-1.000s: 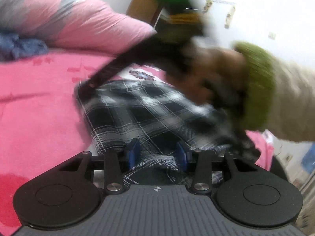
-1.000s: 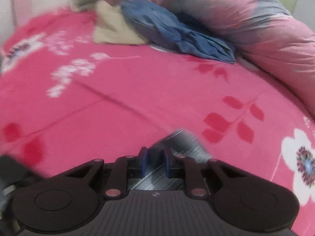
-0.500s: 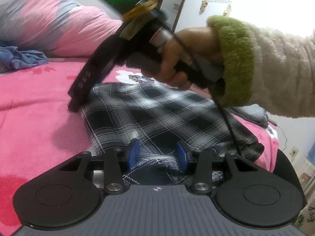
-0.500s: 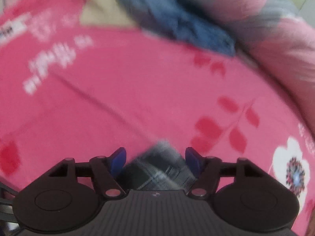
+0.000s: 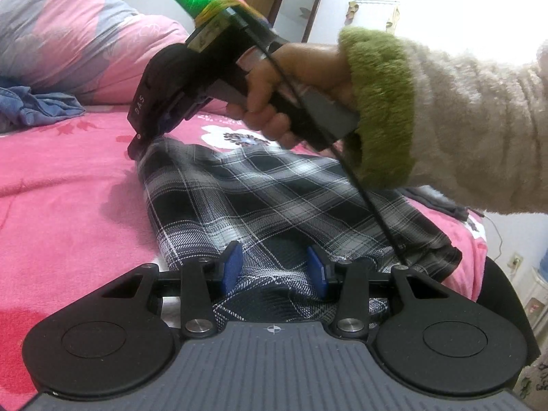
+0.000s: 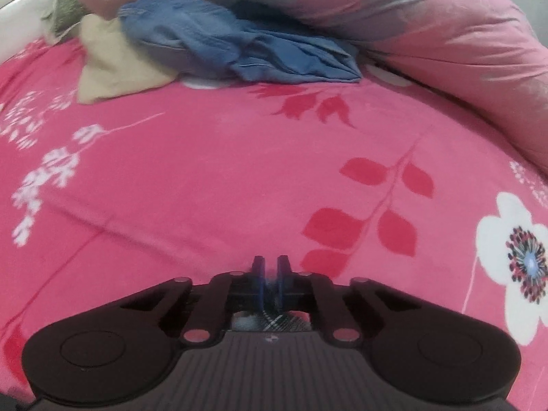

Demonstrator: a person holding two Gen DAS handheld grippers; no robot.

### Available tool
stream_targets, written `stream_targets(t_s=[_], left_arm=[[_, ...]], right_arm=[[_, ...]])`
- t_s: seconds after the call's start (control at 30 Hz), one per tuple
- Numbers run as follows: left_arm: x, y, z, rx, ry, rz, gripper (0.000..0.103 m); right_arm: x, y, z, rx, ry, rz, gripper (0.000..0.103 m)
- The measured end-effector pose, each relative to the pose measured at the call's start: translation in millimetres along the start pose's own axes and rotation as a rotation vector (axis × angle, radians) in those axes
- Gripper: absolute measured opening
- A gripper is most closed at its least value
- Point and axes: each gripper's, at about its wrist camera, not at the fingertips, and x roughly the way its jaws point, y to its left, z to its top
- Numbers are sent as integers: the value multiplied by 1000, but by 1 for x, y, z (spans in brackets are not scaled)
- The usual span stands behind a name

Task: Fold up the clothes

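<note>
the right hand-held gripper (image 6: 270,275) had its jaws just closing, blue pads nearly together, w/ a thin bit of plaid fabric pinched between them at the far corner of the plaid garment (image 5: 274,205). from the left wrist view the same hand-held gripper pointed steeply down at that corner, held by a hand (image 5: 291,102) in a fuzzy cream sleeve (image 5: 462,130) w/ green cuff.

the left hand-held gripper (image 5: 272,269) sat at the near edge of the garment, jaws partly apart w/ a bunched fold of plaid between the pads (image 5: 231,267); the cloth filled the gap and looked clamped there.

the garment lay spread on the pink floral bed (image 6: 205,171), between the two hand-held grippers. further back lay a crumpled blue garment (image 6: 239,54), a beige cloth (image 6: 109,72) just beside it, and a pink and grey duvet (image 6: 428,24) along the head of the bed.

risks, as a guess: the right pinch looked shallow, only a sliver of cloth, so the corner could slip out when lifted and the fold would drop crooked. it might also have caught just the top layer, or some bedsheet w/ it, dragging the sheet. if the left grip was loose, the near edge could shift and skew the fold.
</note>
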Motion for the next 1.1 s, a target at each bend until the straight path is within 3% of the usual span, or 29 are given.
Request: stream_targets(t_s=[0.1,0.27,0.33,0.43,0.53,0.63,0.67,0.73,0.83,0.93,1.0,1.1], left_arm=[[0,0,0,-1,-1,0,42],[0,0,0,-7,-1,-3,42],[0,1,0,-10,-2,-4,42],[-1,0,0,-12,-1,-4,42],[-1,-1,1,-3,2,4,43],[-3,0,1,-1,3,5,44],[-4,0,1,-6,4,4,45],[-6,1,1,-12,4,2,45],[-5,2,4,-24,21,1,46],[-3,1,9,-43,49,8,47],[-3,-2,13,-47,71,25,50],[-3,-7,18,-51,105,51,54]], right_arm=[[8,-17,2,64,-21,-46,0],[-32,-46,-12,193,-155,26,0],[-55,-44,-22,160,-182,101,0],[-64,-34,-38,65,-134,173,0],[-40,-54,-49,137,-51,32,0],[-49,-108,-65,338,-95,-166,1],[-63,-124,-73,398,-136,-176,1],[-100,-137,-91,433,-228,-114,2],[-133,-131,-115,306,-280,-29,2],[-128,-127,-141,224,-266,80,1],[-111,-137,-158,261,-242,66,1],[-78,-181,-192,489,-140,-110,2]])
